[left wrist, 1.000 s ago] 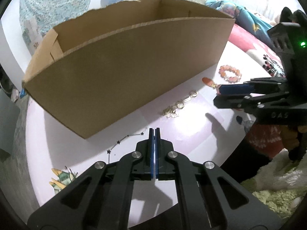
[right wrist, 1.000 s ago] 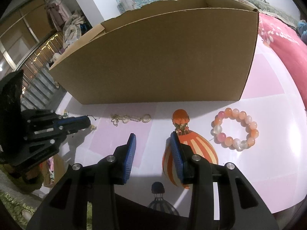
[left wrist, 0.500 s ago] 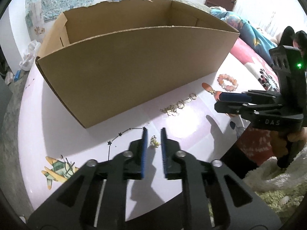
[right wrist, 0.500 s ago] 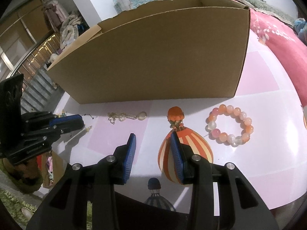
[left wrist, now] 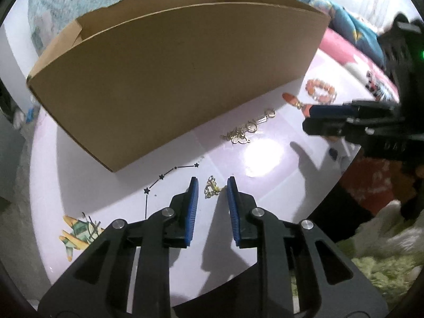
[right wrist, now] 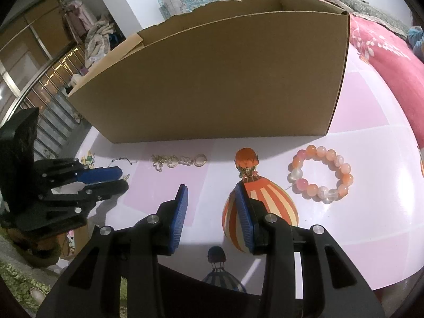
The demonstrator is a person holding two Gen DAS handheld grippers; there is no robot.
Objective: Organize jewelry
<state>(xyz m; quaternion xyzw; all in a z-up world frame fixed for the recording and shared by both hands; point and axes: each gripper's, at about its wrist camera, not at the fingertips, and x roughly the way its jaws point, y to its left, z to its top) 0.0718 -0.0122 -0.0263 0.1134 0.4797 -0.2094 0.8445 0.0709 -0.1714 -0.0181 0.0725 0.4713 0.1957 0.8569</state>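
Note:
A small gold earring lies on the white table between the tips of my open left gripper, not held. A gold chain with rings lies farther ahead; it also shows in the right wrist view. A pink and orange bead bracelet lies to the right of my open, empty right gripper; it shows small in the left wrist view. A small gold butterfly piece sits on a printed balloon. A tall open cardboard box stands behind all the jewelry.
The round table carries printed balloons and pink squares, and its edge is close under both grippers. A pink bedspread lies at the right. A green rug lies on the floor. Stair railings are at the left.
My left gripper has opened from shut and now straddles the small gold earring on the table. My right gripper has stayed open and shifted only slightly.

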